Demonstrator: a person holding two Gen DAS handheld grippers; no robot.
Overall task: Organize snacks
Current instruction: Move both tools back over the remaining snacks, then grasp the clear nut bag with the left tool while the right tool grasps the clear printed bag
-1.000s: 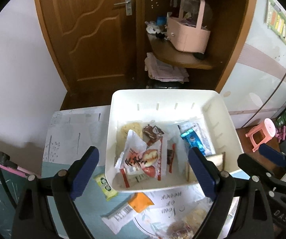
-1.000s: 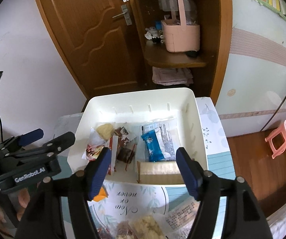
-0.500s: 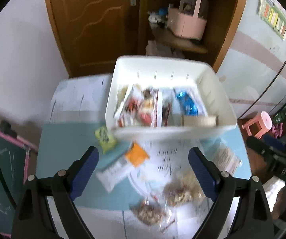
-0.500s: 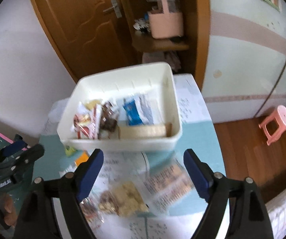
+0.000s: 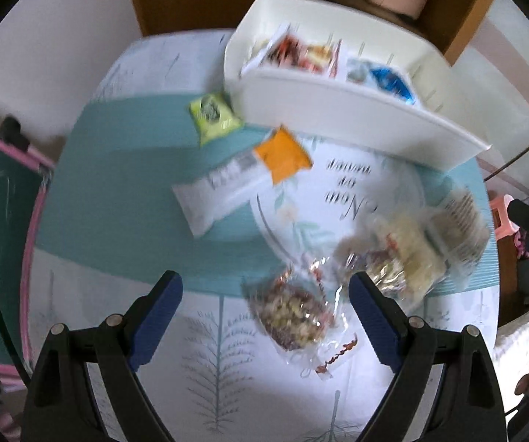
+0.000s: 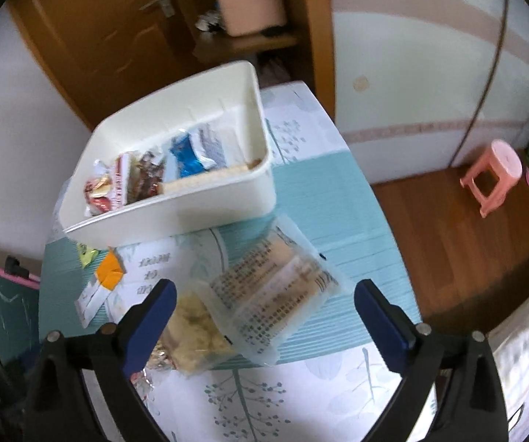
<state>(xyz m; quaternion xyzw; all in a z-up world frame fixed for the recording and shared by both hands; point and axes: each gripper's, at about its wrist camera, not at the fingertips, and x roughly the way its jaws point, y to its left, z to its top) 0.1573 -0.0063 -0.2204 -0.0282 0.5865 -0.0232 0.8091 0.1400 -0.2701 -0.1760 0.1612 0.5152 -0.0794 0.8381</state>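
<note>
Between the right gripper's opening fingers lies the printed snack packet, untouched; left fingers wide

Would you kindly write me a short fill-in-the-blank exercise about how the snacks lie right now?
1. The blue wrapper lies inside the white ____.
2. The orange packet partly overlaps a long ____ packet.
3. The yellow-green packet lies on the table beside the bin's ____ wall.
4. Between the left gripper jaws lies a clear bag of ____.

Missing: bin; white; outer; mixed nuts
</note>
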